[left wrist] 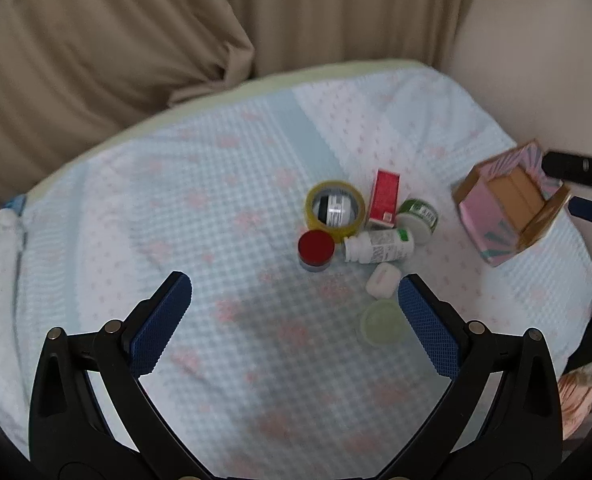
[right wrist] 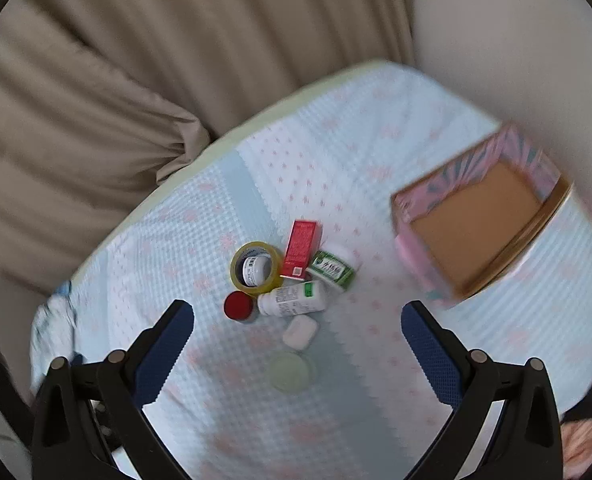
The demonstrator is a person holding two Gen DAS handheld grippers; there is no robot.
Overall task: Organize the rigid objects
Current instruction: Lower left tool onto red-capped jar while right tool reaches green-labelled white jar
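**Left wrist view: both grippers spread and empty, cluster waiting, box off to the right**

Left wrist view first, and the left hand-held gripper [left wrist: 295, 286] hangs over the tabletop [left wrist: 176, 216] with its blue pads spread wide, nothing between them. Sweeping left to right across the checked cloth: the red-lidded jar [left wrist: 315, 249], then the yellow tape roll [left wrist: 335, 209] with a small labelled jar sitting inside its ring, the red carton [left wrist: 384, 199] standing just beside it, the white pill bottle [left wrist: 377, 246] lying on its side, the green-labelled tub [left wrist: 417, 217], a small white case [left wrist: 383, 279] and a pale green lid [left wrist: 383, 322] nearest the right pad. Well apart, at far right, sits the pink cardboard box [left wrist: 509, 210], tipped, open and empty.

Over on the right wrist view, the right hand-held gripper [right wrist: 297, 314] is spread just as wide and holds nothing; the white case and pale lid lie between its fingers, the box up to its right.

My read: nothing is packed yet, so this is the approach for a first pick. The next move calls for choosing one piece, most likely the white case or the lid as the nearest, lowering the pads either side of it, and closing without nudging the bottle behind.
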